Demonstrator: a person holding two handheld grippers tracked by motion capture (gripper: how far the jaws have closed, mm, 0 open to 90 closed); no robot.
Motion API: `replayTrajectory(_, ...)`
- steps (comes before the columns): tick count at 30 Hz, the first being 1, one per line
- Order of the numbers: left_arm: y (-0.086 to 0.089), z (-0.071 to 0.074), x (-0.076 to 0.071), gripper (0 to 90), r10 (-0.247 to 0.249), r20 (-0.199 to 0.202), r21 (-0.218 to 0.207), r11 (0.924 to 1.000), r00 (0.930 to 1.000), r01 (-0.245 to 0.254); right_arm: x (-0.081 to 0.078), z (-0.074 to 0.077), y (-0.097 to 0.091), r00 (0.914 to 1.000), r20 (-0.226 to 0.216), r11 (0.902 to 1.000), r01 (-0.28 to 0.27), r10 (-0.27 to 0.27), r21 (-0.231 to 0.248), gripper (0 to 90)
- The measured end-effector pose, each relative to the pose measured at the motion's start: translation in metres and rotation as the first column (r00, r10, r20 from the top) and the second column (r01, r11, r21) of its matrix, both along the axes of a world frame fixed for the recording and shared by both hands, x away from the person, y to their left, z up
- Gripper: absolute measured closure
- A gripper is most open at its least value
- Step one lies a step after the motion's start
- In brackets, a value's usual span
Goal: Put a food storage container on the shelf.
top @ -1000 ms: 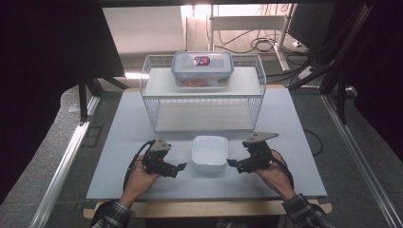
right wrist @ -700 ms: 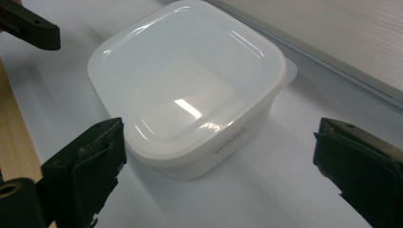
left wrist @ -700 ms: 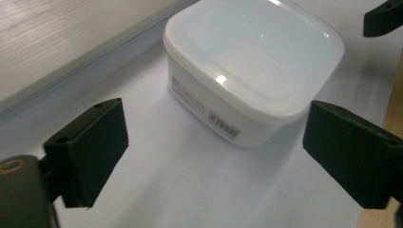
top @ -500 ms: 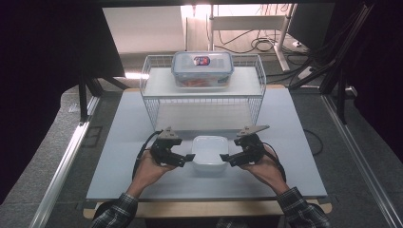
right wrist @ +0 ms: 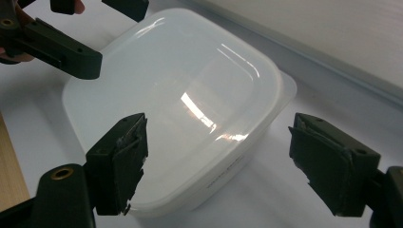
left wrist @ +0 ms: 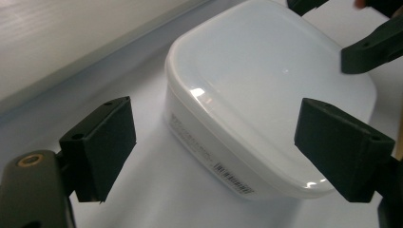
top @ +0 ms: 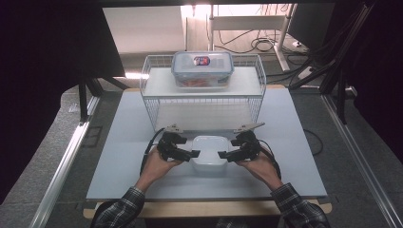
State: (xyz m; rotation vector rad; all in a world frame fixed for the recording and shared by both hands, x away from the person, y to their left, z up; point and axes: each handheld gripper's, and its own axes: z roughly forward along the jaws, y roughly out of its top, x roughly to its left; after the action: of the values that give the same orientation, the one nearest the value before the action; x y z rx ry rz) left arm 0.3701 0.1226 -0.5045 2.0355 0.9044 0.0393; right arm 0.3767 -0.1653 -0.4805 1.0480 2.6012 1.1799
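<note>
Two grippers flank one white tub (top: 209,152) on the table (top: 119,142): the left gripper (top: 191,154) at its 9 o'clock side, the right gripper (top: 222,155) at its 3 o'clock side, each held in one hand. Both stand wide open with the tub's ends between their jaws, and neither grips it; in the left gripper view the two black, blocky pads (left wrist: 102,142) sit apart from the tub's walls, and in the right gripper view the pads (right wrist: 121,159) look worn and ragged at the edges. That tub is a rounded square of milky, glossy plastic with a smooth lid that catches glare, and one barcode label (left wrist: 233,176) runs along its side. It sits near the table's 6 o'clock edge, just in front of one white wire rack (top: 152,102). On the rack's flat top, toward 12 o'clock, rests one clear box (top: 202,69) with a grey clip lid, a small red and blue sticker (top: 201,60) on it, and something orange inside. Two plaid sleeves (top: 121,206) come in at 6 o'clock.
</note>
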Motion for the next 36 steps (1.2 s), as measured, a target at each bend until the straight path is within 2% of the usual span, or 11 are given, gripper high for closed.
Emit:
replayTrajectory(4,-0.003,-0.005,0.001,23.2,-0.075,-0.089,-0.088,0.9939,0.9932,0.067,0.002,-0.003,-0.001,0.9983,-0.059,0.9992,0.003,0.000,0.039,26.2)
replayTrajectory(9,0.001,-0.006,-0.004,28.5,-0.074,-0.176,-0.116,0.9918,0.9816,0.055,0.001,-0.003,-0.008,0.9865,-0.163,0.9971,-0.002,0.015,0.076,35.1)
replayTrajectory(11,0.005,-0.004,-0.007,35.8,-0.065,-0.184,-0.127,0.9910,0.9808,0.042,0.000,-0.003,-0.013,0.9774,-0.211,0.9950,0.020,0.001,0.097,42.0)
replayTrajectory(13,0.008,0.000,-0.012,46.6,-0.041,-0.162,-0.123,0.9922,0.9859,0.021,-0.001,-0.004,-0.019,0.9677,-0.252,0.9911,0.037,-0.004,0.128,48.8)
replayTrajectory(16,0.008,0.003,-0.014,53.8,-0.020,-0.180,-0.126,0.9920,0.9834,-0.003,-0.003,-0.003,-0.024,0.9611,-0.275,0.9853,0.074,-0.030,0.154,57.0)
replayTrajectory(18,0.010,0.003,-0.014,58.3,0.000,-0.191,-0.132,0.9910,0.9816,-0.025,-0.006,0.000,-0.024,0.9622,-0.269,0.9850,0.086,-0.043,0.150,60.3)
replayTrajectory(23,0.012,0.006,-0.017,68.7,0.049,-0.176,-0.145,0.9865,0.9832,-0.075,-0.008,0.004,-0.027,0.9679,-0.242,0.9779,0.114,-0.069,0.175,70.3)
replayTrajectory(26,0.014,0.005,-0.019,72.1,0.079,-0.181,-0.173,0.9786,0.9803,-0.111,-0.010,0.004,-0.027,0.9673,-0.237,0.9731,0.136,-0.089,0.186,73.7)
replayTrajectory(29,0.015,0.005,-0.022,79.3,0.098,-0.159,-0.175,0.9764,0.9824,-0.126,-0.012,0.006,-0.026,0.9733,-0.202,0.9718,0.146,-0.108,0.185,79.4)
replayTrajectory(30,0.015,0.005,-0.022,79.3,0.106,-0.160,-0.176,0.9753,0.9814,-0.134,-0.013,0.006,-0.025,0.9778,-0.177,0.9745,0.143,-0.112,0.173,79.4)
replayTrajectory(36,0.013,0.005,-0.023,79.3,0.130,-0.142,-0.166,0.9743,0.9814,-0.153,-0.015,0.005,-0.023,0.9843,-0.129,0.9735,0.143,-0.121,0.178,79.4)
